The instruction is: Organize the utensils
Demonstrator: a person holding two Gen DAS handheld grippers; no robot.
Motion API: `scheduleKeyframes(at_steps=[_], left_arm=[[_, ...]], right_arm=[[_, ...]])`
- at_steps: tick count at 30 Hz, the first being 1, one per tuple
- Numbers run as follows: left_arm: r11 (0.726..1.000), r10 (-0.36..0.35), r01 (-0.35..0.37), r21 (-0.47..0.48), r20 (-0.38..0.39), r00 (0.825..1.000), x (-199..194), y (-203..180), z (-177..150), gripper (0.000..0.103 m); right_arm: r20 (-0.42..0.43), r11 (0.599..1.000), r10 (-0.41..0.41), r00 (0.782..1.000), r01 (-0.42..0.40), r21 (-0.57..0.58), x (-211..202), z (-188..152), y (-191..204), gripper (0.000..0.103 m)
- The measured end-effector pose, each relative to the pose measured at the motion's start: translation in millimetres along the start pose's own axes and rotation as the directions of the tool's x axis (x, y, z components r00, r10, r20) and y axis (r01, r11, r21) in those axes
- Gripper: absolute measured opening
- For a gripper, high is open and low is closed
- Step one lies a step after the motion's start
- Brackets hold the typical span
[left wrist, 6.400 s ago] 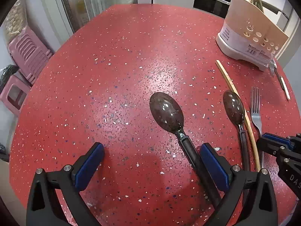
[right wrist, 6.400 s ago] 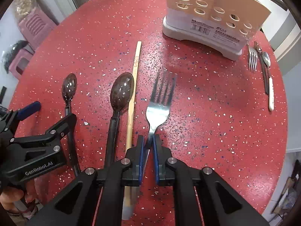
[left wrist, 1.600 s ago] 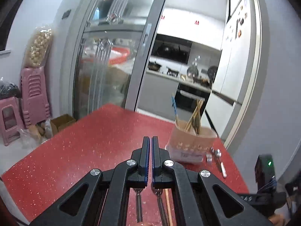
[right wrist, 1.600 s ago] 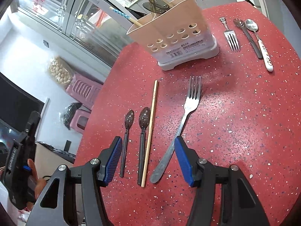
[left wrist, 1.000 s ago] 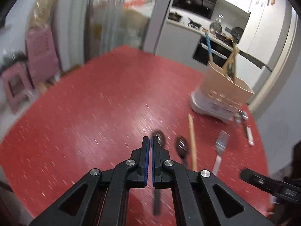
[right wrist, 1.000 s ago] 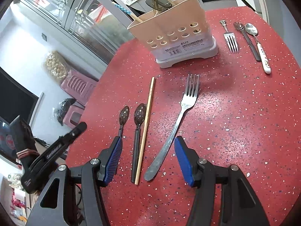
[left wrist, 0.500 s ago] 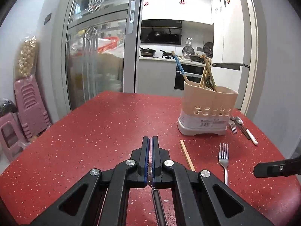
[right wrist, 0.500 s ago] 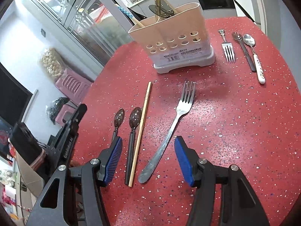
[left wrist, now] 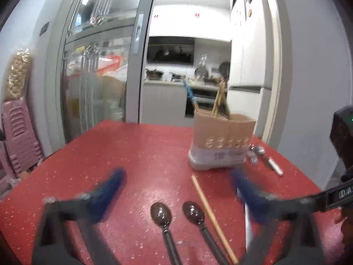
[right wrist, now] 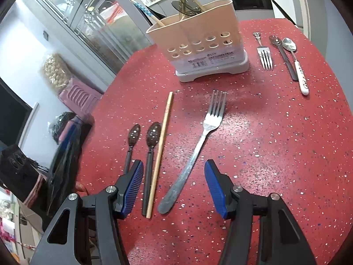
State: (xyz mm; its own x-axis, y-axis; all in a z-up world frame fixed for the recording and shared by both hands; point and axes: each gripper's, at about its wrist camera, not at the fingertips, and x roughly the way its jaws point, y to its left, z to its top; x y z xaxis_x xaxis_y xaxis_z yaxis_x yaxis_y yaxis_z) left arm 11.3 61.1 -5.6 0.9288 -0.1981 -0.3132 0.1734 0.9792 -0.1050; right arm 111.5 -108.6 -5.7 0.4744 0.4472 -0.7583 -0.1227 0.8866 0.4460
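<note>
On the red table, two dark spoons, a chopstick and a fork lie in a row before the holder. My left claw, pinched shut moments ago, now gapes, blurred; my right claw stands wide, empty. Next pickup looks imminent.

Right claw: black angular arms, silver round screws near the joints, ribbed blue pads on the inner faces. Left claw, motion-blurred, shows the same black frame and blue pads
</note>
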Motion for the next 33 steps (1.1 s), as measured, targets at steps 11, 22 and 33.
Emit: scheduleKeyframes(at_steps=[11, 22, 33], left_arm=[[0.998, 0.045, -0.05, -0.044, -0.107, 0.993, 52, 4, -6, 0.103], [0.958, 0.139, -0.244, -0.149, -0.505, 0.852, 129, 39, -32, 0.103], [0.961, 0.073, -0.228, -0.158, -0.647, 0.759, 180, 46, -43, 0.103]], right_arm=[[0.014, 0.997, -0.073, 0.997, 0.073, 0.011, -6, -1, -14, 0.062], [-0.066, 0.985, -0.169, 0.983, 0.17, 0.009, 7, 11, -10, 0.062], [-0.186, 0.97, -0.215, 0.959, 0.232, 0.073, 44, 45, -8, 0.062]])
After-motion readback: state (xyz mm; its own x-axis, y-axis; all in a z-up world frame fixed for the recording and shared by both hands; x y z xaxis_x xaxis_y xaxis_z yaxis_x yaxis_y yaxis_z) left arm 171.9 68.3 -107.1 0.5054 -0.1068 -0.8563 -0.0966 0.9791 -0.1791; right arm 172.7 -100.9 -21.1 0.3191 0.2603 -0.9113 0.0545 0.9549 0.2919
